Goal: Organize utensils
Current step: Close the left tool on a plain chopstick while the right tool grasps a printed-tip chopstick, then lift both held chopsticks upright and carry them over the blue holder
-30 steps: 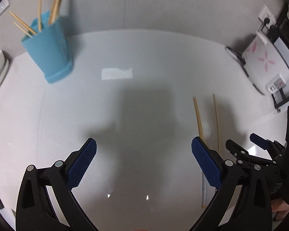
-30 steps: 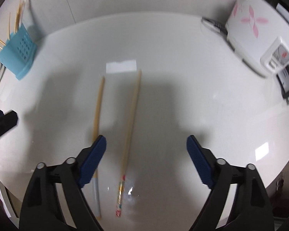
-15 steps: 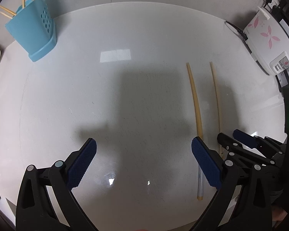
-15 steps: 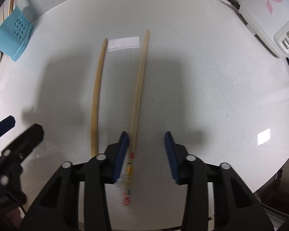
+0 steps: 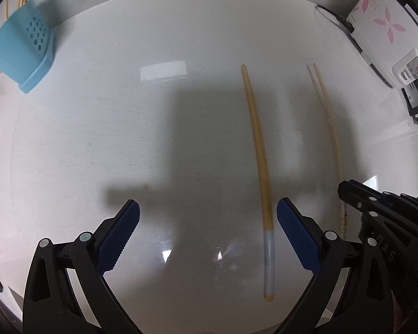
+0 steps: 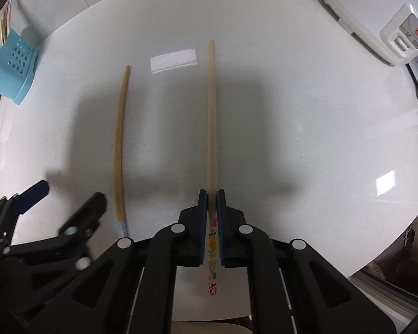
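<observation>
While two chopsticks lie on a white round table [image 6: 306, 111], the right gripper [image 6: 212, 194] is clenched on one of them and the left gripper [image 5: 207, 217] hangs spread wide.

Seen from the right wrist, the patterned chopstick [image 6: 211, 117] runs straight away from the camera, its painted end pinched between the blue pads [image 6: 203, 211], its bare tip pointing to the far side. Just to its left, roughly parallel and apart from it, the pale-banded chopstick [image 5: 260, 161] rests flat on the table; in the left wrist view it lies just inside the left gripper's right finger, touching neither pad. A blue perforated utensil holder [image 5: 19, 53] stands at the far left edge with thin sticks rising from it, well apart from both chopsticks. A white appliance with pink flowers [image 5: 381, 33] sits at the far right.
</observation>
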A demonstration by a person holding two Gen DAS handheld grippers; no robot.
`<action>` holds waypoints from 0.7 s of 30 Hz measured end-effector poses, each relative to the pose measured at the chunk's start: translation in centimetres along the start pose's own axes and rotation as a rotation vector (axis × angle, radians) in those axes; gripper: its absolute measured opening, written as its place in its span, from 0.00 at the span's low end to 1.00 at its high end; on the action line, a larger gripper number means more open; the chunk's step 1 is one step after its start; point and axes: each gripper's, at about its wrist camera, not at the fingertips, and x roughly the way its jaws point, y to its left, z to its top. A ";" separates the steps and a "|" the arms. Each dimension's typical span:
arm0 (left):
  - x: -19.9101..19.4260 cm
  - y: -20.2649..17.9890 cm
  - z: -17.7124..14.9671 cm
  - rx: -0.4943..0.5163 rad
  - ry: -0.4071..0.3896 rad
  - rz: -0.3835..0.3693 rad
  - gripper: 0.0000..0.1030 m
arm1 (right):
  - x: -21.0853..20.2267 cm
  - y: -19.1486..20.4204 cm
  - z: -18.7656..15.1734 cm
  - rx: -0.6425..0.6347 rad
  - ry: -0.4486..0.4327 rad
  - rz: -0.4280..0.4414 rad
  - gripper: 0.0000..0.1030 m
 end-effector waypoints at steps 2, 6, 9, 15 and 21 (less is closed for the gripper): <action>0.4 -0.5 0.1 0.010 0.008 0.009 0.92 | -0.5 0.0 -0.2 0.002 -0.013 -0.003 0.06; 1.1 -1.4 0.2 0.024 0.034 0.025 0.79 | -1.4 0.6 -0.7 0.000 -0.033 -0.001 0.06; 1.1 -1.8 0.3 0.036 0.036 0.059 0.66 | -1.9 0.7 -1.0 0.001 -0.042 0.004 0.06; 0.5 -1.9 0.4 0.047 0.045 0.092 0.07 | -2.8 0.1 -1.6 0.003 -0.049 0.011 0.06; 0.2 -0.3 0.2 0.014 0.032 0.077 0.07 | -2.2 -0.3 -0.3 0.004 -0.048 0.012 0.06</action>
